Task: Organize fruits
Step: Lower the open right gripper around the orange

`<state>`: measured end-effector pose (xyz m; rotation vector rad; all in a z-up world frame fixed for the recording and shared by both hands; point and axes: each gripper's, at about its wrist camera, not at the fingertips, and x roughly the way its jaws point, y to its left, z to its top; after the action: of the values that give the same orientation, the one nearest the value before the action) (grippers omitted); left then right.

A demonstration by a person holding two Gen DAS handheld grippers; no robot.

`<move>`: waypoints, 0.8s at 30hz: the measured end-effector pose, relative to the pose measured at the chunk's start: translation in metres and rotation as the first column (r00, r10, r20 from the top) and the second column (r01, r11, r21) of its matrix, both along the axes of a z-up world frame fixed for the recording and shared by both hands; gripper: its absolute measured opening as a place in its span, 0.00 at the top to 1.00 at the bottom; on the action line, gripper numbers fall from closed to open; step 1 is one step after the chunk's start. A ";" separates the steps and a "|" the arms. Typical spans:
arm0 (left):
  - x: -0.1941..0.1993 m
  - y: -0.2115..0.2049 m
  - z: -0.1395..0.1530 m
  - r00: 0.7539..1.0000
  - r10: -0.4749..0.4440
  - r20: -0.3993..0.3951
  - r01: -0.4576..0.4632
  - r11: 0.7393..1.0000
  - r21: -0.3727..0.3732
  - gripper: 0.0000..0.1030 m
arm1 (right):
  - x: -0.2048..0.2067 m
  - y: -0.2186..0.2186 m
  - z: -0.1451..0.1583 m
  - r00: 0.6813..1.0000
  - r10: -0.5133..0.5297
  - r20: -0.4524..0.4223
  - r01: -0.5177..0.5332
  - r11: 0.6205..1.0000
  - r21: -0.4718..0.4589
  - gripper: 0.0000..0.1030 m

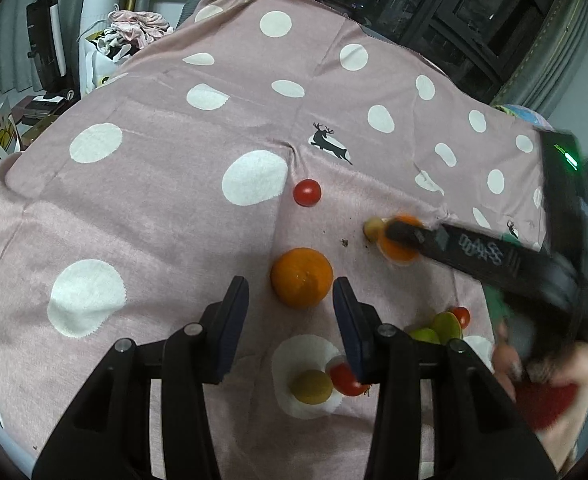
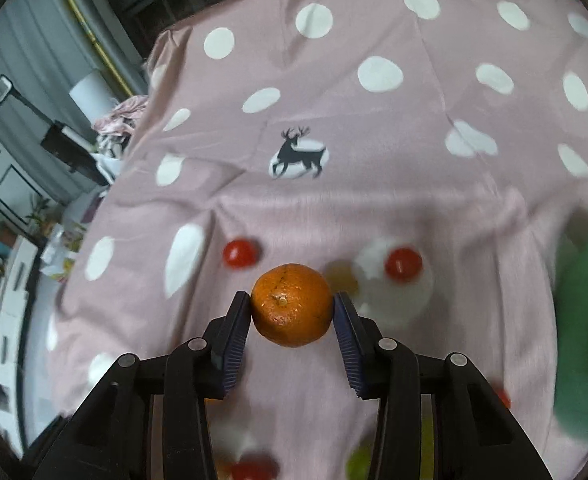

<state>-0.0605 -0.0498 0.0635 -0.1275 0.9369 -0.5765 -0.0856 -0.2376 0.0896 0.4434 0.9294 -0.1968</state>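
Left gripper (image 1: 290, 312): jaws apart, empty, hovering near a loose orange (image 1: 301, 277) on the pink cloth (image 1: 154, 208). Right gripper (image 2: 292, 304): clamped on a second orange (image 2: 292, 305), pads on its curved sides. Risk: the round, smooth peel may squirt free and roll among the nearby cherry tomatoes (image 2: 403, 263).

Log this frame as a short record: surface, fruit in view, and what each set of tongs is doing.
surface: pink cloth with white dots and deer prints
right tongs: shut on an orange, pads against both its sides
left tongs: open, nothing between them, another orange lying just ahead
loose fruit: red tomato further out on the cloth; yellowish fruit and a second tomato near the left tongs; green fruit to the right
unclear: right-wrist background is blurred
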 end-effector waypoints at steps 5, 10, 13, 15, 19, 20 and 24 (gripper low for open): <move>-0.003 -0.007 -0.002 1.000 -0.013 0.004 0.013 1.000 0.025 0.59 | -0.031 0.012 -0.007 0.999 0.033 -0.036 -0.031 0.999 0.036 0.57; -0.004 -0.011 -0.006 1.000 -0.022 0.000 0.022 0.999 0.043 0.59 | -0.040 0.021 -0.021 0.993 0.062 -0.098 -0.058 0.997 0.041 0.57; -0.005 -0.014 -0.007 1.000 -0.030 -0.007 0.030 0.998 0.049 0.59 | -0.038 0.020 -0.028 0.991 0.060 -0.117 -0.054 0.997 0.056 0.57; -0.005 -0.016 -0.007 0.999 -0.033 -0.003 0.033 0.998 0.053 0.59 | -0.038 0.022 -0.030 0.991 0.063 -0.119 -0.058 0.997 0.043 0.57; -0.005 -0.020 -0.009 0.999 -0.035 -0.015 0.036 0.997 0.061 0.58 | -0.041 0.018 -0.032 0.992 0.055 -0.112 -0.048 0.997 0.059 0.57; -0.005 -0.021 -0.010 0.999 -0.039 -0.021 0.040 0.997 0.060 0.58 | -0.042 0.016 -0.031 0.993 0.050 -0.108 -0.043 0.997 0.067 0.57; -0.008 -0.026 -0.008 0.998 -0.063 -0.027 0.065 0.996 0.053 0.58 | -0.053 0.004 -0.016 0.999 0.023 -0.032 -0.020 0.996 0.091 0.56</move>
<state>-0.0688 -0.0753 0.0557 -0.0565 0.9834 -0.6091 -0.1382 -0.2335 0.0734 0.5152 0.9779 -0.1430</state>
